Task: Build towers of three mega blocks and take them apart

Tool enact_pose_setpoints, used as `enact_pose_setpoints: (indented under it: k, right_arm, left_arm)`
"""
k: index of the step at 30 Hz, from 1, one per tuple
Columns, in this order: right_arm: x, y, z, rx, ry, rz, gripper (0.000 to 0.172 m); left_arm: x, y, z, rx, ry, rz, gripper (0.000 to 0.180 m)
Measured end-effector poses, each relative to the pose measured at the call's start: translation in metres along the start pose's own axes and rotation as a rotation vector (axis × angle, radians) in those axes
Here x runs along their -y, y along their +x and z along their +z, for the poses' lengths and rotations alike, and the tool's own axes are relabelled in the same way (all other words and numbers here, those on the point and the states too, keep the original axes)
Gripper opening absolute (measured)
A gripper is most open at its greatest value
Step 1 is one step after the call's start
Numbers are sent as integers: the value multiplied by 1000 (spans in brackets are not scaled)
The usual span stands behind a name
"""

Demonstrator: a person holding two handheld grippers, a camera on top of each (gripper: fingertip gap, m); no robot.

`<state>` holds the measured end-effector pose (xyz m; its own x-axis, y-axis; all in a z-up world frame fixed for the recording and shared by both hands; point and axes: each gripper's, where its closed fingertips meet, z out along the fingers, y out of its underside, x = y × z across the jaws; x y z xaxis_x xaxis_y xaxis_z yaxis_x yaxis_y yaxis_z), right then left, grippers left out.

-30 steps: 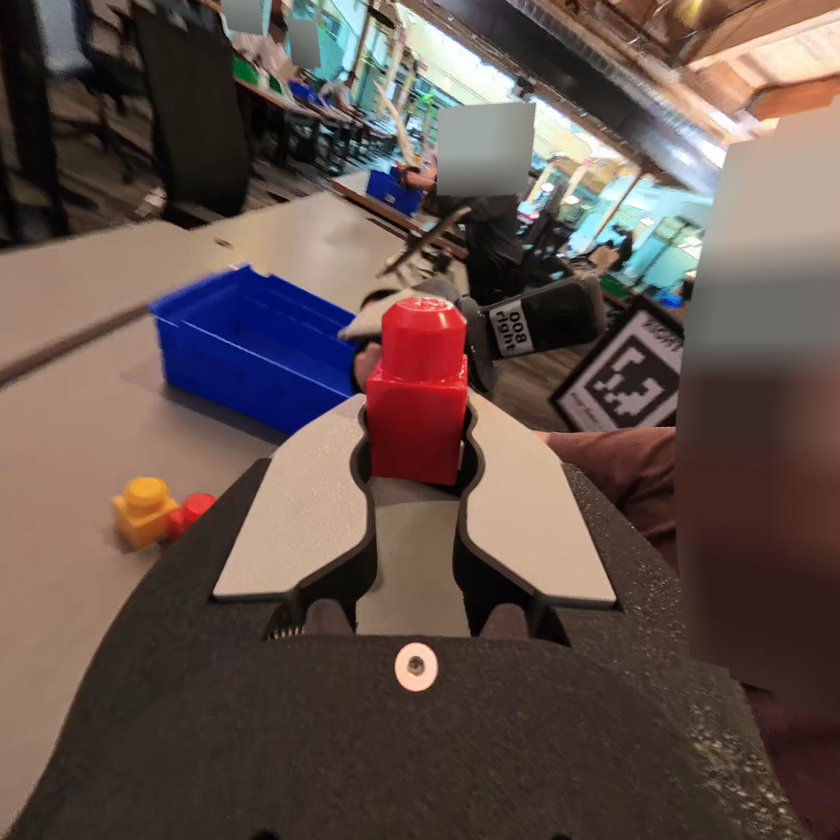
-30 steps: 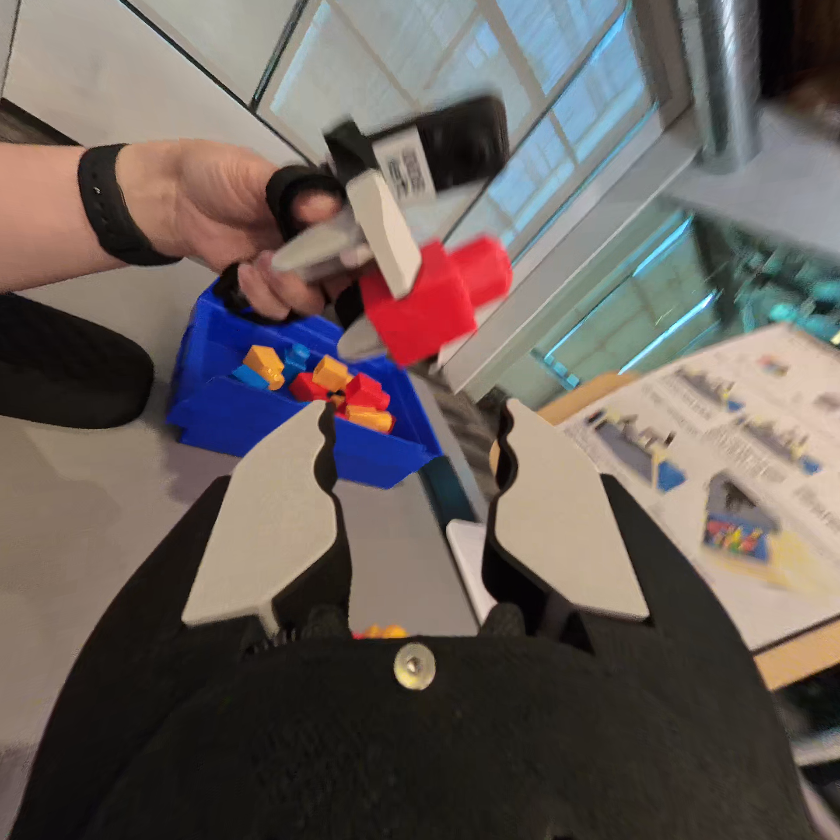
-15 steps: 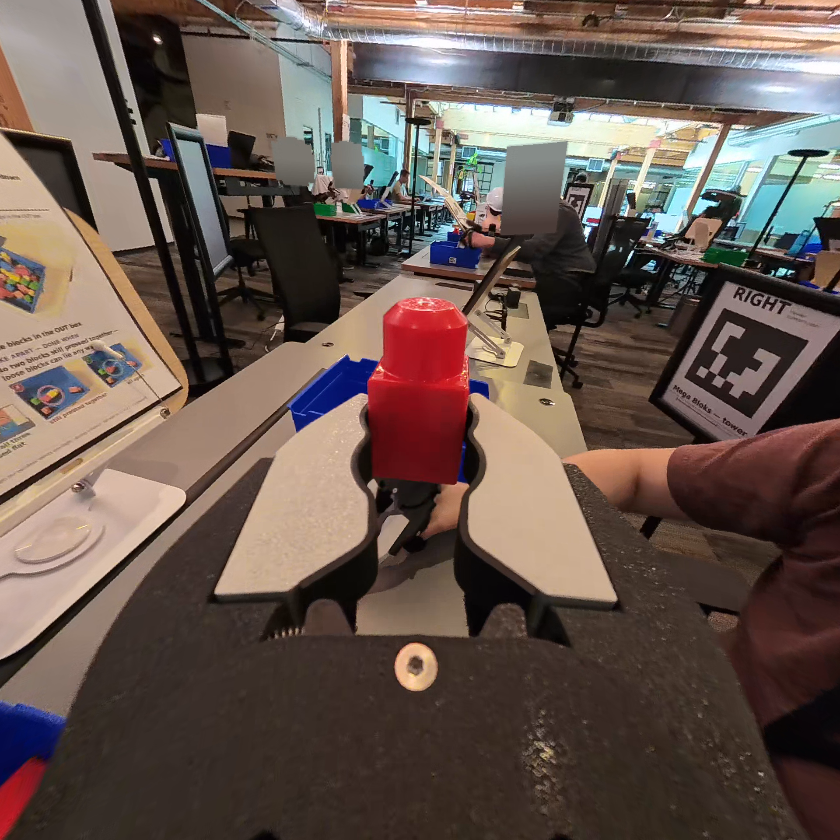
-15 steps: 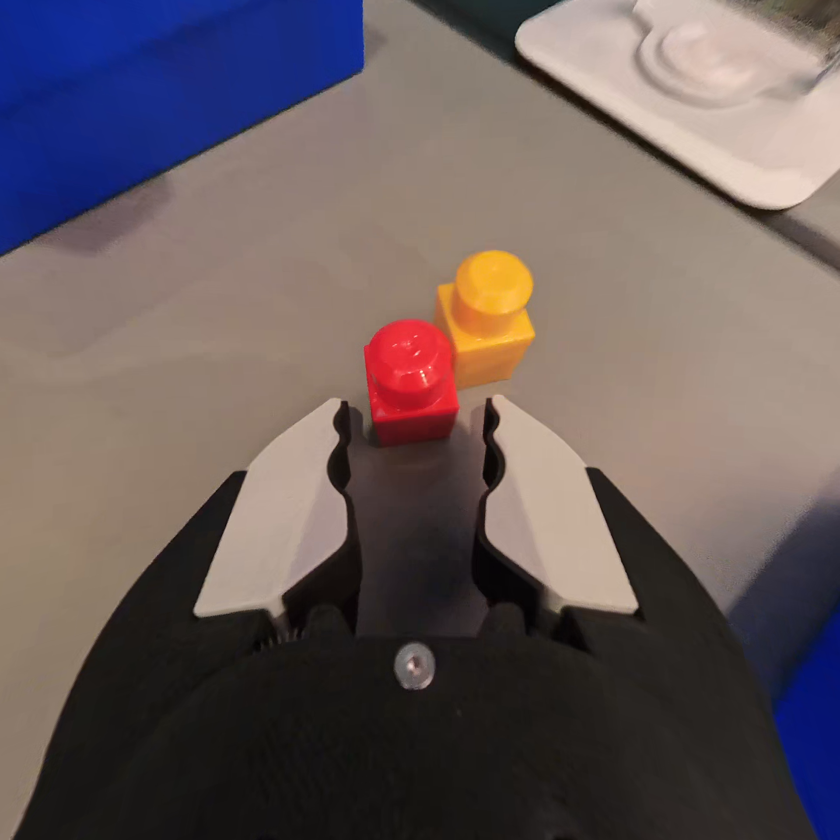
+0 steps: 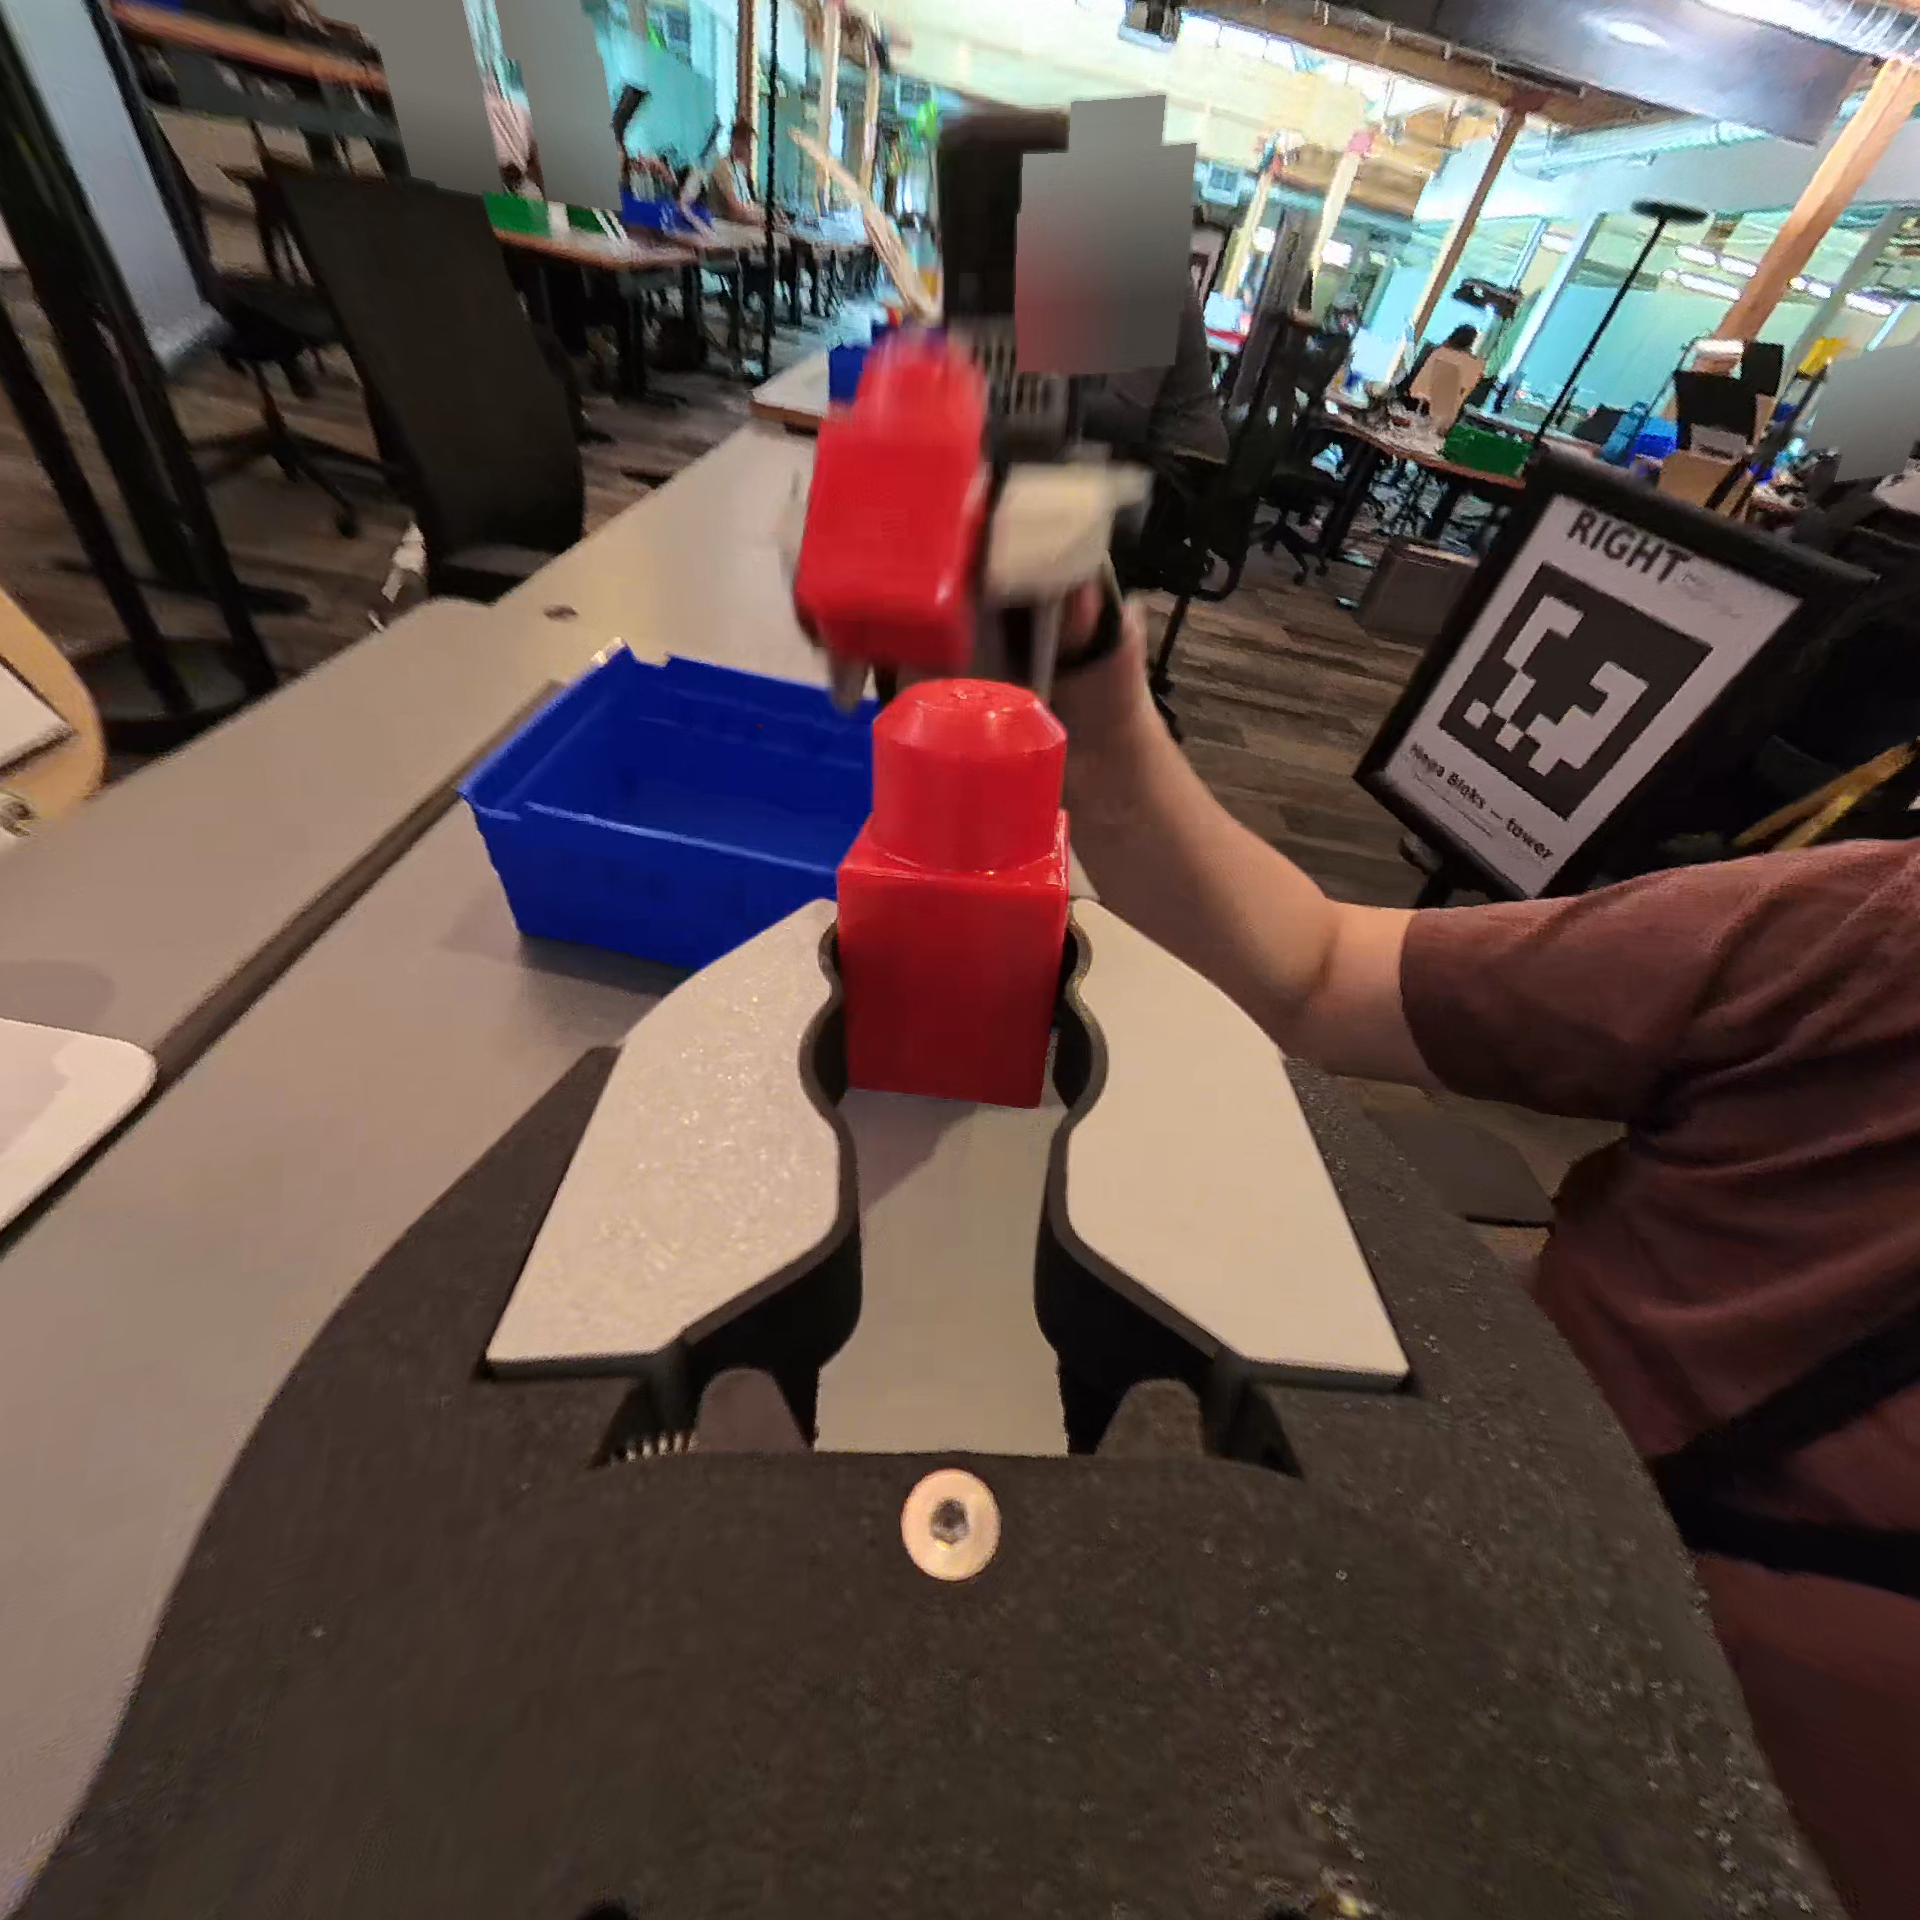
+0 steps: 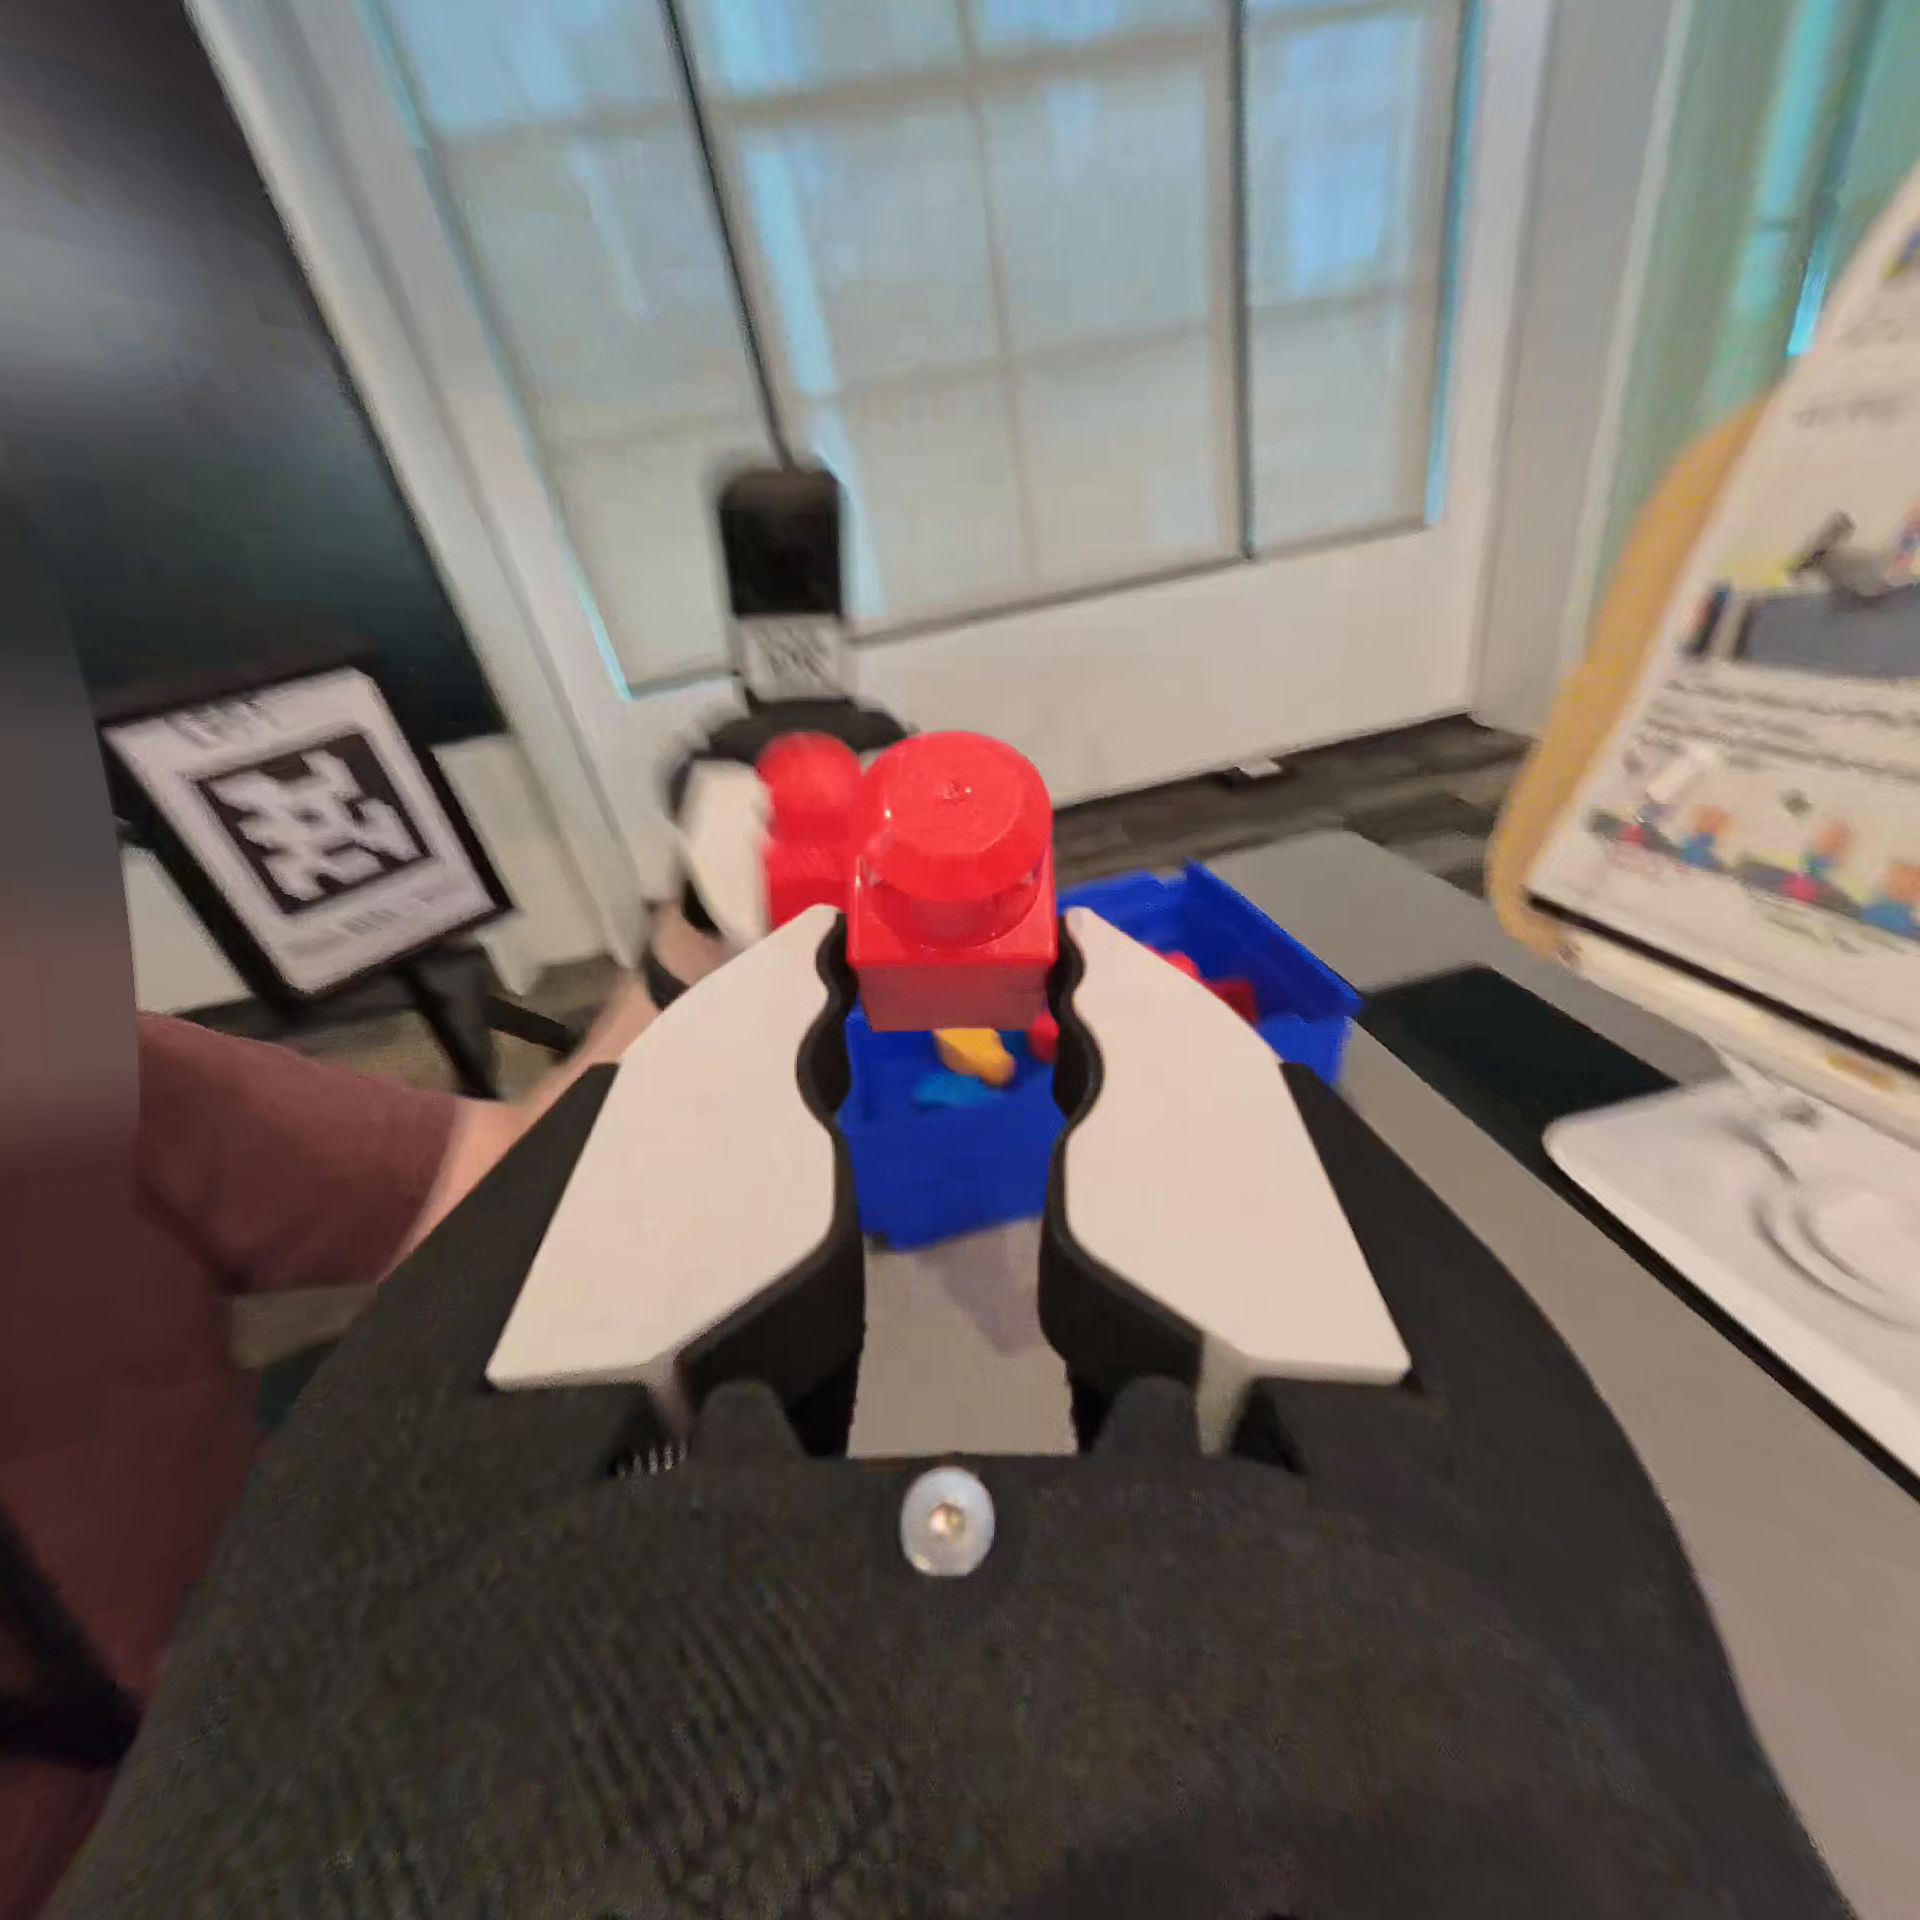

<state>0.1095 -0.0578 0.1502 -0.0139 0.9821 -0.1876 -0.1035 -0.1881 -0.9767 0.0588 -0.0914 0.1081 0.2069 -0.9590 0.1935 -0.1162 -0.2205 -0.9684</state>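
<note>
We see the left gripper [image 5: 951,987] raised above the bench [image 5: 312,1039], clamping 1 upright red mega block [image 5: 951,935]. The right gripper [image 6: 948,987], its forearm [image 5: 1205,862] reaching across, pinches a second red block [image 6: 951,894] just above the first one's stud.

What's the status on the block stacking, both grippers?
Left gripper clamped on a red block, stud up. Right gripper clamped on a second red block, held just above the first, not yet joined. Nothing between them.
</note>
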Motion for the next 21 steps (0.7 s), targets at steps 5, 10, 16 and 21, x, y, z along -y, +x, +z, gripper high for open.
enact_pose_setpoints:
  k: [5, 10, 16, 21]
  right_arm:
    - [-10, -5, -11, -15, -108, -22, 36]
    - [-45, 2, -3, 8, -278, 26, 36]
    - [-73, 8, 12, -15, -392, 50, 36]
    - [-82, -5, 10, 57, -450, 46, 36]
  left_arm:
    - [-35, -11, 43, -30, -127, -81, 36]
    - [-51, -16, 56, -4, -203, -90, 36]
    - [-62, -23, 56, 62, -279, -35, 36]
    - [-67, -10, 55, -16, -323, -25, 35]
